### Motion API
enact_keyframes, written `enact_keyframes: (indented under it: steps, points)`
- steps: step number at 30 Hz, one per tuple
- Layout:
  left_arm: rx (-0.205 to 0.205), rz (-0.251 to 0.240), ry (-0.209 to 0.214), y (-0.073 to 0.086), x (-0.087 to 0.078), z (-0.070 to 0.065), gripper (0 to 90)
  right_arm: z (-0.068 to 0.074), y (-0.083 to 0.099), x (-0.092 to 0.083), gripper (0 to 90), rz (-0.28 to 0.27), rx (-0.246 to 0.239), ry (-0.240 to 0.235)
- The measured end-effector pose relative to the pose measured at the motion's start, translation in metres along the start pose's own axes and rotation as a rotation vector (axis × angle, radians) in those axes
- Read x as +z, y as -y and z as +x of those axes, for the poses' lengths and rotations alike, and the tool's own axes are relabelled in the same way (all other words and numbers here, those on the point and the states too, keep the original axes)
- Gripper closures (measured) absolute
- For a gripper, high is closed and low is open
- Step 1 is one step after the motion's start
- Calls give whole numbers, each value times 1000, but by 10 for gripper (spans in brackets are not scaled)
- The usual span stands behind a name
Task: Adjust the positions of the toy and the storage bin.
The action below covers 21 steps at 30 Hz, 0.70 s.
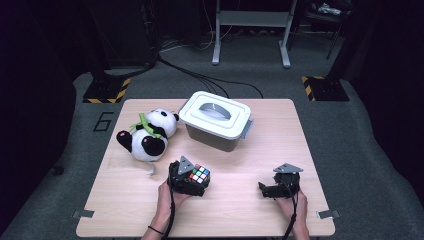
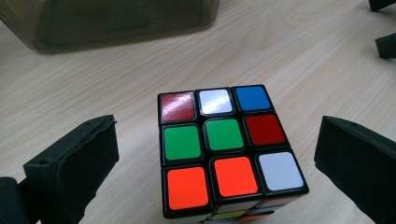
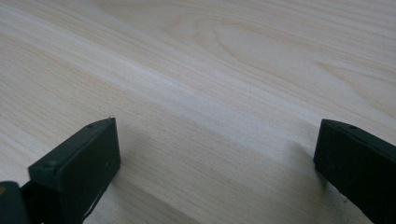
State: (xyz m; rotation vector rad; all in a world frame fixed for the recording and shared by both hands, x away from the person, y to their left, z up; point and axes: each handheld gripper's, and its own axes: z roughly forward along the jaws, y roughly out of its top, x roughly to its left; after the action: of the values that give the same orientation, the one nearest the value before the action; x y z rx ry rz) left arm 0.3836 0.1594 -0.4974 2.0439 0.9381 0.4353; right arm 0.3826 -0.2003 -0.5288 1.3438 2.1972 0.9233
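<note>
High view: puzzle cube (image 1: pixel 199 174) on the desk (image 1: pixel 240 165), near-left of centre, directly ahead of the left tool (image 1: pixel 186 181); right tool (image 1: pixel 280 187) well apart to the right.

Left gripper view: cube between wide-spread jaws, gaps on both sides, nothing gripped.

Right gripper view: jaws released over bare desk, holding nothing.

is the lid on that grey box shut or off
Shut. In the high view the white lid sits flat across the top of the grey box, covering its whole rim, with a side latch folded down at the right end.
</note>
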Motion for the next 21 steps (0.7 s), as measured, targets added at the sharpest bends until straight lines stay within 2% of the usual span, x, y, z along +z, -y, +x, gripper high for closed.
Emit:
enact_keyframes:
  steps: [3, 7, 11, 15, 18, 19, 21]
  points:
    - [-5, 8, -7, 2, 4, 0, 2, -1, 0, 0, 0, -3, -2, 4]
    - [8, 15, -19, 6, 7, 0, 91, -1, 0, 0, 0, -3, -2, 4]
    - [2, 8, -17, 9, 8, -1, 148, 0, 0, 0, 0, -2, -2, 4]
    - [2, 11, -7, 11, 11, -1, 167, 0, 0, 0, 0, -2, -2, 5]
    - [8, 11, -3, 13, 10, 0, 289, 0, 0, 0, 0, -4, -2, 5]
    - [16, 3, -14, 13, 9, 0, 321, 0, 0, 0, 0, -3, -2, 5]
    - [17, -9, -17, 15, 8, 1, 340, 0, 0, 0, 0, -3, -1, 4]
